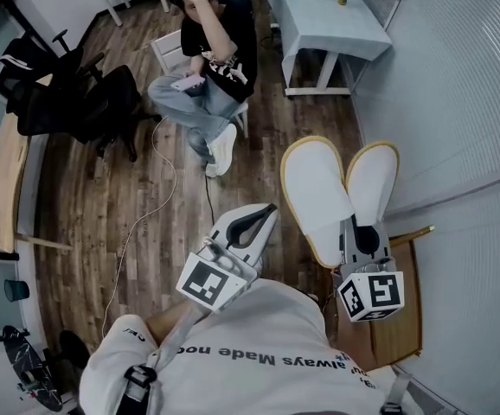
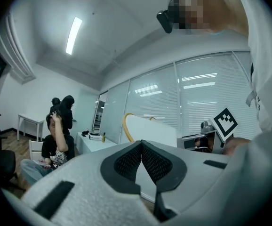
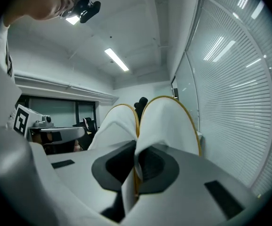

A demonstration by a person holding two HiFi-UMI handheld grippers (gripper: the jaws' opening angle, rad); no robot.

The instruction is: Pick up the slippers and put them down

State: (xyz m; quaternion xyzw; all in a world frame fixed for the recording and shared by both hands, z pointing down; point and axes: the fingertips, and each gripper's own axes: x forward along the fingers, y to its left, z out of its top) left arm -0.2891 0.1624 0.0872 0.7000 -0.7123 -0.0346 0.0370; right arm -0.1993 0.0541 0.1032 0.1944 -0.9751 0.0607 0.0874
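Right gripper view: the right gripper (image 3: 136,168) is clamped on the near ends of both white slippers (image 3: 164,121), which are pressed together side by side. In the head view the pair is in the air above the wooden floor (image 1: 146,197), near the window blinds (image 1: 458,102). The left gripper (image 2: 140,145) has its jaws together, with nothing between.
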